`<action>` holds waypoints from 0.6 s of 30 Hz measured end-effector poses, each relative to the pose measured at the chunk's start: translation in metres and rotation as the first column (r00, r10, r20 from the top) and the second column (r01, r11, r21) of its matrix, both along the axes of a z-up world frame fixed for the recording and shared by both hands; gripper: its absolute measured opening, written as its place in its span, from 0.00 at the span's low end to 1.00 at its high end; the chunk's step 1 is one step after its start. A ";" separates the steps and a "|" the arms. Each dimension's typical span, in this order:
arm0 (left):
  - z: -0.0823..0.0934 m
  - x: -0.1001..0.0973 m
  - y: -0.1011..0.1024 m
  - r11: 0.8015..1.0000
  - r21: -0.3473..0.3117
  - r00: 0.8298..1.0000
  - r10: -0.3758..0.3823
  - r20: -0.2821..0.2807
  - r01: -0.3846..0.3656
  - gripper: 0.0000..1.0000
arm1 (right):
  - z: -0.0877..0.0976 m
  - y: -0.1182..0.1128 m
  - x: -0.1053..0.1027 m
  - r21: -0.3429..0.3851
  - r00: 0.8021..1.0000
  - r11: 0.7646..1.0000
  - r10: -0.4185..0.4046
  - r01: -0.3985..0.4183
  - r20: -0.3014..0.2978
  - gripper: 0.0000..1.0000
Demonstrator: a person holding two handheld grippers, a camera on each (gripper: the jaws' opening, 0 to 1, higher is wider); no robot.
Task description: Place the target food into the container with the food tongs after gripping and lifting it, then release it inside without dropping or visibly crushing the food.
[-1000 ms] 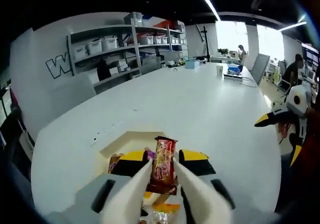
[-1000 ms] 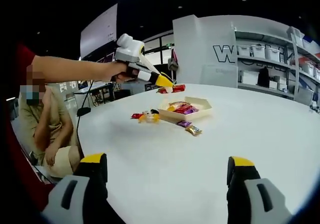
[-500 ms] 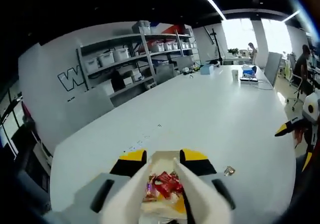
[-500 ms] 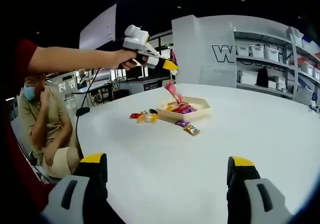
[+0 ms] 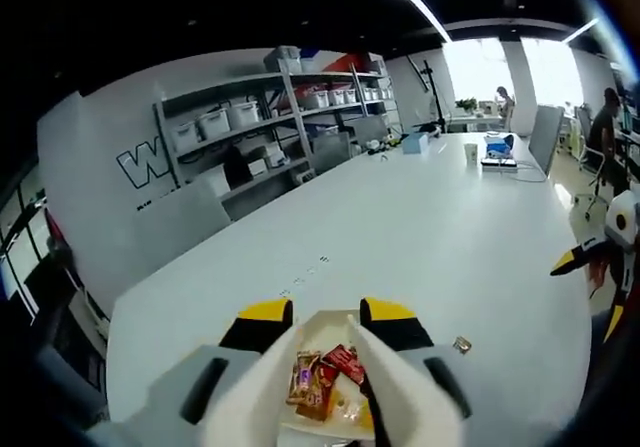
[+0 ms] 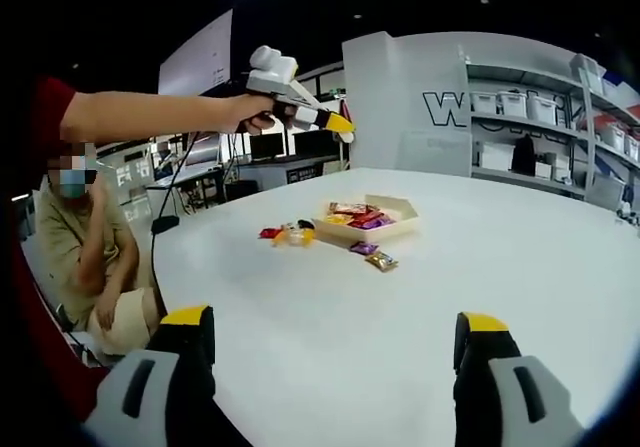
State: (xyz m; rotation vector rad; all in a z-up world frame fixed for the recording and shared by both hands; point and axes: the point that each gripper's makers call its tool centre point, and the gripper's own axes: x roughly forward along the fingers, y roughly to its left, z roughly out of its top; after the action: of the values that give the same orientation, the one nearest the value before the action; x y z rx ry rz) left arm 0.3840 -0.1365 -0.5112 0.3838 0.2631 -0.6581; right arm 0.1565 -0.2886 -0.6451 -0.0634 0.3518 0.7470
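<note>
White tong blades of the left tongs [image 5: 335,392] rise from the bottom of the left gripper view, spread apart and holding nothing; a second ago they pinched a red snack packet upright, half a second ago it was falling. Red snack packet [image 5: 343,361] now lies flat in the cream cardboard tray [image 5: 330,319] directly below, beside an orange-brown packet [image 5: 305,377]. Judgement: release step done, food inside the container, no crushing visible.

Right tongs [image 6: 325,387] sit low over the white tabletop [image 6: 420,307], jaws wide apart, empty, unchanged. Further out in the right gripper view: two loose sweets [image 6: 373,255] just beside the tray [image 6: 368,229], more wrappers [image 6: 285,233] on its other side. Left tongs [image 6: 335,125] hover above the tray. Judgement: those remaining pieces are next candidates.

Beyond: a seated person [image 6: 85,247], shelving with bins [image 5: 270,97].
</note>
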 end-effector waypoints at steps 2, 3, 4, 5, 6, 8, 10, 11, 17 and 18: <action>0.001 0.000 0.002 1.000 -0.005 1.000 0.003 -0.001 -0.003 0.26 | 0.000 0.001 0.000 0.002 1.000 1.000 0.001 -0.001 -0.001 0.99; 0.002 0.001 0.003 1.000 -0.007 1.000 0.005 -0.002 -0.005 0.26 | 0.000 0.001 0.000 0.002 1.000 1.000 0.000 0.000 -0.001 0.99; 0.002 0.001 0.003 1.000 -0.012 1.000 0.007 -0.005 -0.007 0.26 | 0.000 0.001 0.000 0.002 1.000 1.000 0.001 -0.001 0.000 0.99; 0.001 0.001 0.004 1.000 -0.013 1.000 0.008 -0.007 -0.008 0.26 | 0.000 0.001 -0.001 0.002 1.000 1.000 0.002 -0.002 0.001 0.99; 0.000 0.000 0.004 1.000 -0.009 1.000 0.006 -0.008 -0.006 0.26 | 0.001 0.001 -0.001 0.003 1.000 1.000 0.001 -0.001 0.001 0.99; 0.000 -0.001 0.004 1.000 -0.006 1.000 0.004 -0.008 -0.005 0.26 | 0.002 0.001 -0.001 0.004 1.000 1.000 0.001 -0.001 0.003 0.99; -0.001 -0.003 0.002 1.000 -0.013 1.000 -0.001 -0.013 0.001 0.26 | 0.002 0.001 -0.001 0.003 1.000 1.000 0.000 0.000 0.004 0.99; -0.001 -0.004 0.002 1.000 -0.013 1.000 -0.003 -0.015 0.003 0.26 | 0.002 0.001 -0.001 0.003 1.000 1.000 0.001 -0.001 0.004 0.99; -0.008 -0.010 -0.003 1.000 -0.014 1.000 -0.017 -0.021 0.017 0.26 | 0.002 0.002 -0.003 0.000 1.000 1.000 0.003 -0.003 0.004 0.99; -0.009 -0.010 -0.003 1.000 -0.014 1.000 -0.018 -0.023 0.018 0.26 | 0.002 0.002 -0.003 0.000 1.000 1.000 0.003 -0.003 0.004 0.99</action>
State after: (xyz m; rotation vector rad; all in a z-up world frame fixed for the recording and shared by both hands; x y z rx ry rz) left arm 0.3735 -0.1396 -0.5199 0.3658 0.2773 -0.6824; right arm 0.1531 -0.2868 -0.6435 -0.0649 0.3481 0.7494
